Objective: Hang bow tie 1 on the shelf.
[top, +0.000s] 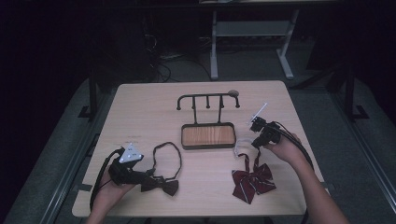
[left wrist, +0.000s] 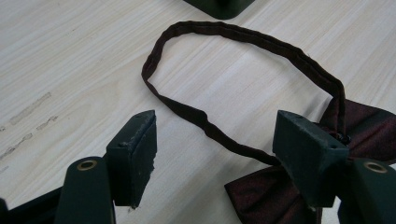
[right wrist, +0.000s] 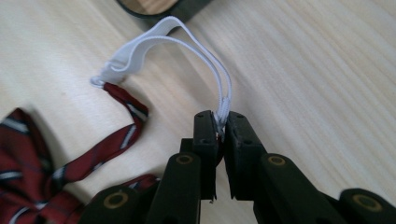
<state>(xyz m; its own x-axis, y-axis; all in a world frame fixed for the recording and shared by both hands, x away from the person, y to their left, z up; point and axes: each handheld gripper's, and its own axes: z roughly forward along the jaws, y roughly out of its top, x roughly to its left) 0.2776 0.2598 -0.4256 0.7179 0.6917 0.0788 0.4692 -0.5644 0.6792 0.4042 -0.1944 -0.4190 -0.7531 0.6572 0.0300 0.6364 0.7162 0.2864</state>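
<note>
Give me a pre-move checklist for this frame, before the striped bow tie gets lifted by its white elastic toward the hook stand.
1. Right tool shut on the white elastic band: ok, the band is pinched between its jaws.
2. Elastic joined to the red striped bow tie: ok, its loop meets the red strap.
3. Striped bow tie free of other things: ok, it lies alone on the table.
4. Left tool clear of the dark bow tie: ok, jaws open with the dark neck strap lying between them, not pressed.
5. Hook stand upright with free hooks: ok, nothing hangs on it.
6. Grip firm enough to lift: cannot tell.
</note>
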